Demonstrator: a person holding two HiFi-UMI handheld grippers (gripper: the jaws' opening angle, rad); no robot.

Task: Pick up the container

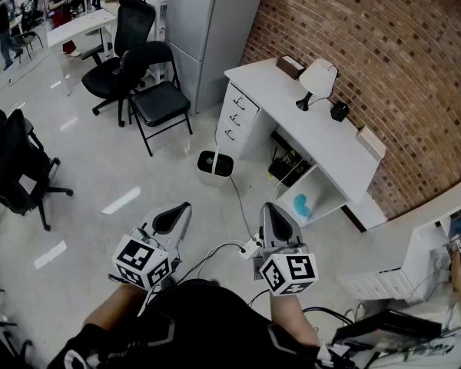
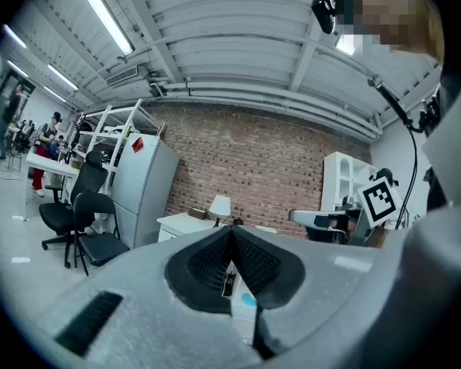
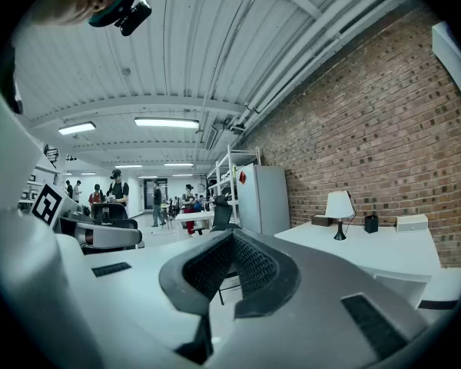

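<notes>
A person holds the left gripper [image 1: 177,215] and the right gripper [image 1: 273,214] level and side by side above a pale floor [image 1: 100,167]. Both sets of jaws are closed tight with nothing between them. The container [image 1: 214,167], a small white bin with a dark inside, stands on the floor ahead of the two grippers, well apart from both. It is just beside the drawers [image 1: 237,118] at the end of a white worktop [image 1: 323,141]. On the worktop stand a lamp [image 1: 315,81], a small black block [image 1: 339,111] near it, a brown box [image 1: 290,66] at the far end and a pale box [image 1: 370,142] at the near end, all along a brick wall [image 1: 384,60]. A blue thing [image 1: 301,204] sits in the open shelf under the worktop. A white cable [image 1: 238,206] trails over the floor from near the container to a power strip [image 1: 251,247] between the grippers. Two black chairs [image 1: 150,83] stand left of the container by a tall grey cabinet [image 1: 203,29], with a third chair [image 1: 11,160] farther left. People [image 1: 61,2] work at tables deep in the room.
</notes>
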